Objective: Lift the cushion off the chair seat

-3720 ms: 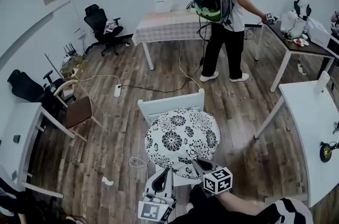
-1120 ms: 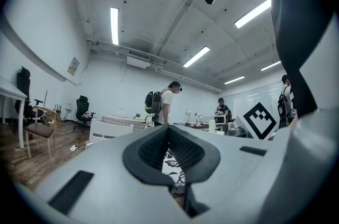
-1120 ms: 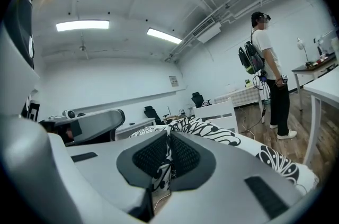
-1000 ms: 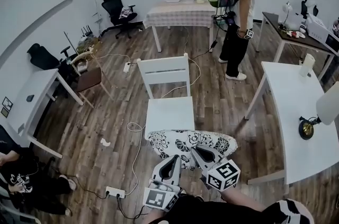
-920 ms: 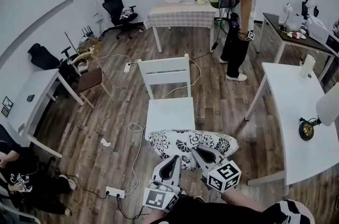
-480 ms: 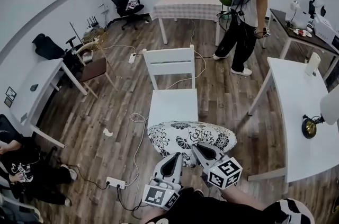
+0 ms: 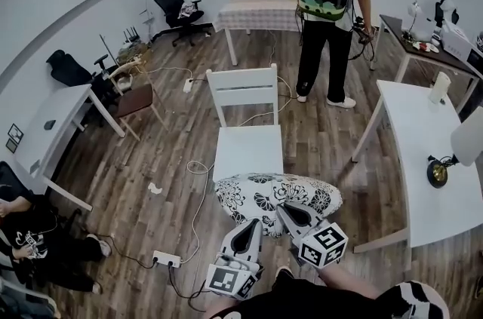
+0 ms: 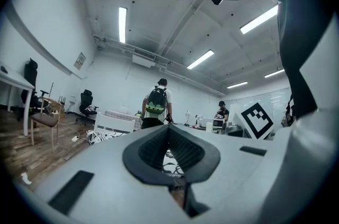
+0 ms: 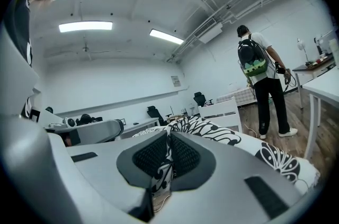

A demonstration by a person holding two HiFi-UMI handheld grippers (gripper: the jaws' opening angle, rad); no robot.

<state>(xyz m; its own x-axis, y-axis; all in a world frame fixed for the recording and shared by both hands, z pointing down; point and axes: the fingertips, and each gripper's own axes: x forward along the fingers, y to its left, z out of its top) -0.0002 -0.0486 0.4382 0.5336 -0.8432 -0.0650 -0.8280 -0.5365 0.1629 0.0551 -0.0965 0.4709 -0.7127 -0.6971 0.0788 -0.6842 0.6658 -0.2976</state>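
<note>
The black-and-white flowered cushion (image 7: 275,194) hangs in the air just in front of the white chair (image 7: 247,148), whose seat is bare. My left gripper (image 7: 252,224) is shut on the cushion's near edge, left of the middle. My right gripper (image 7: 290,210) is shut on the same edge further right. In the left gripper view the left gripper (image 8: 169,133) has its pads together, with patterned cushion (image 8: 170,160) fabric showing between them. In the right gripper view the right gripper (image 9: 168,146) pinches a fold of the cushion (image 9: 222,135), which spreads out beyond the jaws.
A person with a backpack (image 7: 326,1) stands beyond the chair. A white table (image 7: 423,159) with a lamp is close on the right. A power strip (image 7: 166,259) and cable lie on the wood floor at left, near a seated person (image 7: 30,242) and a desk (image 7: 45,129).
At first the cushion lay on the chair seat; now it hangs in front of the bare seat. Over the last second both grippers shifted slightly with it, and the backpack person turned away.
</note>
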